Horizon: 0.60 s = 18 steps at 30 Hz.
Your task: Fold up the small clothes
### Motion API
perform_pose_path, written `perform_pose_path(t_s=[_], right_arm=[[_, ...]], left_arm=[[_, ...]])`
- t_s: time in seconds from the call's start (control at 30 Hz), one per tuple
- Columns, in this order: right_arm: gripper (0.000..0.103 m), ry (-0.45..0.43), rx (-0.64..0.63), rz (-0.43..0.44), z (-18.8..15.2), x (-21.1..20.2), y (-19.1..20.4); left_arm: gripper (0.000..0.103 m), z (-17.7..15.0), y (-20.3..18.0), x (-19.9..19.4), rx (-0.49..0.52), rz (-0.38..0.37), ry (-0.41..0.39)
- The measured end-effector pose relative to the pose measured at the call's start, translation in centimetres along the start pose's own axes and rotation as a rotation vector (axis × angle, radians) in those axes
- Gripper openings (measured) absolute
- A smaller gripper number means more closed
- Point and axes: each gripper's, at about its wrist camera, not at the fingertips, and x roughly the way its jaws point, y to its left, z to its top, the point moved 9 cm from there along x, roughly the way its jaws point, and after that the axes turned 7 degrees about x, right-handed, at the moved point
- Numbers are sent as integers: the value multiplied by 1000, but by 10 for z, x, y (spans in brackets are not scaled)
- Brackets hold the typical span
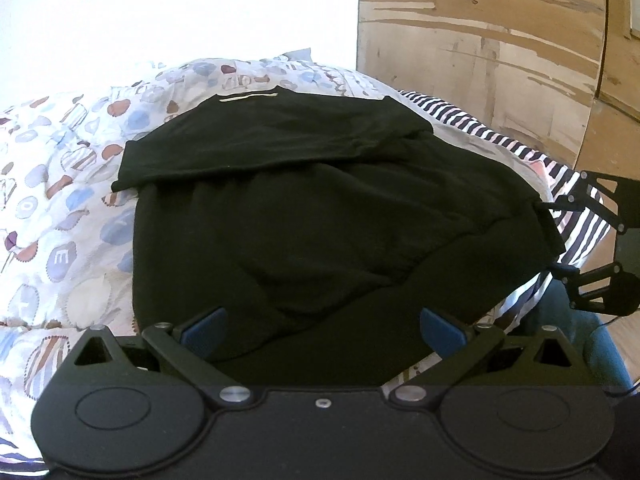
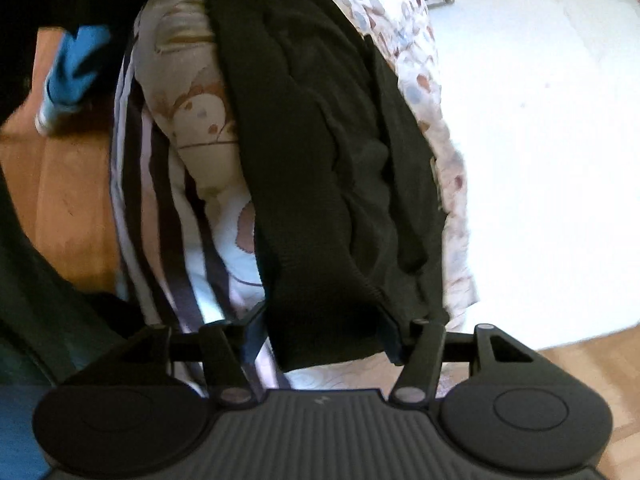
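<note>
A black garment [image 1: 320, 208] lies on a patterned bedspread [image 1: 60, 208], its far part folded over with a pale strip at the far edge. My left gripper [image 1: 322, 330] is open, blue pads [image 1: 204, 330] spread wide over the garment's near edge. My right gripper [image 1: 560, 236] shows at the garment's right edge in the left wrist view. In the right wrist view the garment [image 2: 328, 160] runs away from me and its near end sits between the right gripper's [image 2: 324, 344] jaws, which stand wide apart. The fingertips are hidden by cloth.
A striped sheet [image 1: 560, 184] lies under the bedspread at the bed's right edge. Wooden floor [image 1: 500, 40] lies beyond the bed. A foot in a blue sock [image 2: 76, 68] stands on the floor [image 2: 64, 200] left of the bed. Bright white area [image 2: 540, 160] to the right.
</note>
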Motion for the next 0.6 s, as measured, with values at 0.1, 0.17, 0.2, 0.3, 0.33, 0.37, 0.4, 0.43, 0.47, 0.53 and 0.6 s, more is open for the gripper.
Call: perform_pose_path(t_s=[0.1, 0.17, 0.2, 0.3, 0.33, 0.37, 0.4, 0.43, 0.47, 0.53, 0.6], right_arm=[[36, -35, -6, -3, 0, -7, 1], [20, -57, 17, -13, 1, -16, -3], [14, -69, 30, -16, 3, -20, -8], [4, -86, 136, 2, 12, -35, -29], [3, -84, 194, 23, 17, -36, -40], [3, -81, 257, 44, 21, -35, -51], [3, -83, 317, 59, 26, -36, -63], [3, -94, 368, 67, 32, -37, -75], [3, -105, 401, 70, 37, -37, -85], [3, -127, 464, 82, 47, -34, -105], [3, -146, 520, 100, 56, -30, -123]], left_arm=[[102, -2, 3, -2, -5, 9, 1], [102, -3, 5, -2, -9, 15, 4], [102, -4, 6, -2, -11, 16, 6], [102, -7, 6, -3, -1, 16, 11], [102, -7, 6, -3, 7, 11, 11], [102, -8, 4, -3, 16, 4, 10], [102, -9, 3, -4, 25, -4, 8], [102, -10, 0, -4, 39, -11, 6], [102, -11, -3, -4, 51, -14, 5], [102, -13, -8, -2, 75, -4, 5], [102, -13, -12, 1, 93, 7, 2]])
